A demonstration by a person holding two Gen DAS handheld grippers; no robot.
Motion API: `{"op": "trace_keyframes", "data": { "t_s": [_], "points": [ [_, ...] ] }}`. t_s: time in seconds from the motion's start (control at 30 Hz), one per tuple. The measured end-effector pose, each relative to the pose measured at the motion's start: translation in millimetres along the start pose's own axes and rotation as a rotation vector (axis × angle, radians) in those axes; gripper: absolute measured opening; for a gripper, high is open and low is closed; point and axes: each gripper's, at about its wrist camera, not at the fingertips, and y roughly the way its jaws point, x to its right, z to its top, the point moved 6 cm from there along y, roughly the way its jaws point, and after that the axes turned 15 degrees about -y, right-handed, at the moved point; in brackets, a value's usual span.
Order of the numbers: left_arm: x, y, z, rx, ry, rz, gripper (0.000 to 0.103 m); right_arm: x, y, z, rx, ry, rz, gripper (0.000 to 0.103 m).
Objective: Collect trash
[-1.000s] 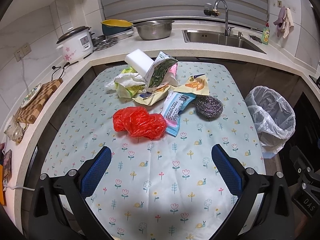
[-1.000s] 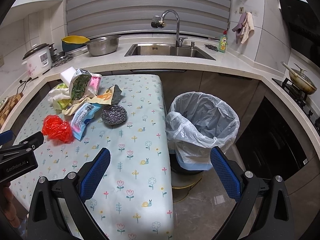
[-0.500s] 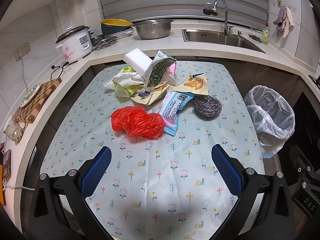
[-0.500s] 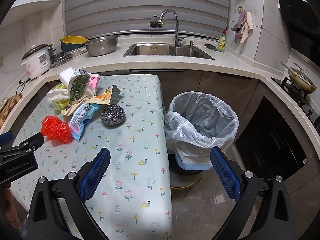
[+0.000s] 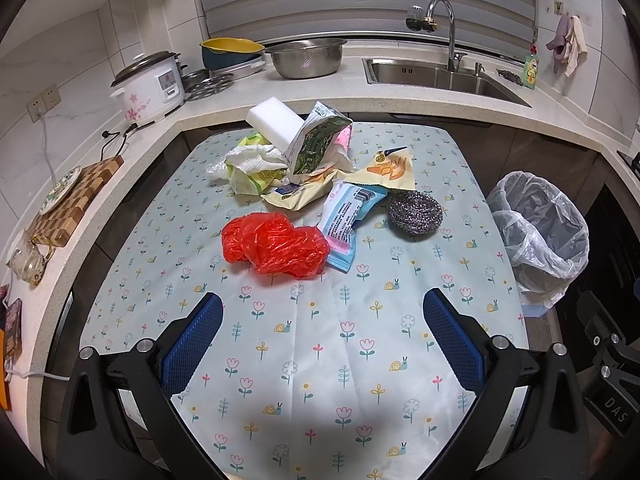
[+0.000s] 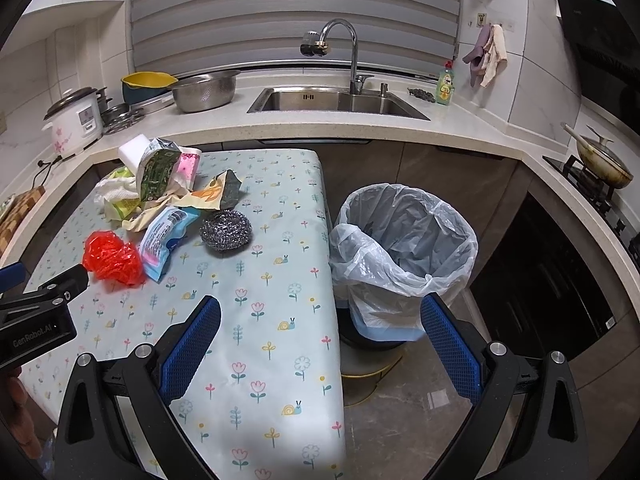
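Nothing had been collected yet, as far as the pictures showed. The left gripper (image 5: 322,332) hung over the near half of the table (image 5: 304,408) with its jaws wide apart and empty. The right gripper (image 6: 320,340) hung off the table's right edge, jaws also apart and empty, facing the trash bin (image 6: 404,248), which stood on the floor just beside that edge. Its liner looked empty. All the trash lay toward the far end of the table: a red plastic bag (image 5: 276,246) nearest, a blue wrapper (image 5: 348,220) touching it, a steel scourer (image 5: 416,213) to the right, and a heap of wrappers and tissue (image 5: 304,160) behind. Every piece remained to be binned.
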Motion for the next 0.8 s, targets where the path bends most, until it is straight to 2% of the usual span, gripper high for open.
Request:
{"op": "trace_keyframes", "data": {
  "t_s": [0.57,0.8],
  "points": [
    [4.4,5.3,-1.0,-0.015,-0.008,-0.01,0.096,2.1,6.1,-1.1,-0.015,0.003,-0.007,0.096],
    [2.0,9.9,1.9,0.003,-0.019,-0.025,0.096,2.2,10.3,0.9,-0.018,0.004,-0.016,0.096]
  ]
}}
